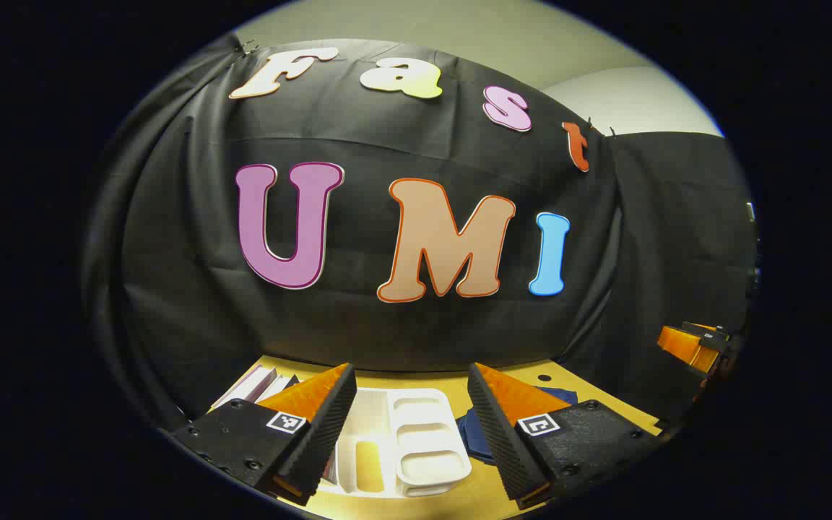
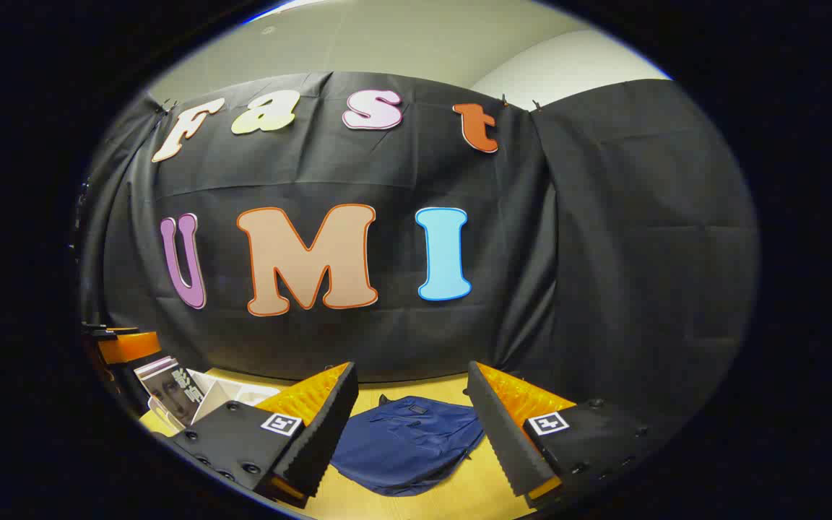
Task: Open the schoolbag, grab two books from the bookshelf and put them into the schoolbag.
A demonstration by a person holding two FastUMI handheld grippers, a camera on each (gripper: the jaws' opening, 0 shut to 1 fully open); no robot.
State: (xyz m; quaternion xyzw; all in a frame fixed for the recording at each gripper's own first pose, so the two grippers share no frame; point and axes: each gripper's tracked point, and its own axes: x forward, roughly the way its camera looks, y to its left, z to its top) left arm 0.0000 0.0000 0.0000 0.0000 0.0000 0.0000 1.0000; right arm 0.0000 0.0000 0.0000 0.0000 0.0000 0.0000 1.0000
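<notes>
Left gripper (image 1: 412, 426) agape — bookshelf (image 1: 401, 440) below.

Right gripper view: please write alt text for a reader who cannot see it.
The open right gripper hovers above a dark blue schoolbag lying flat on a yellow table. At far left, books stand by a white rack, with the black cloth wall behind.
</notes>
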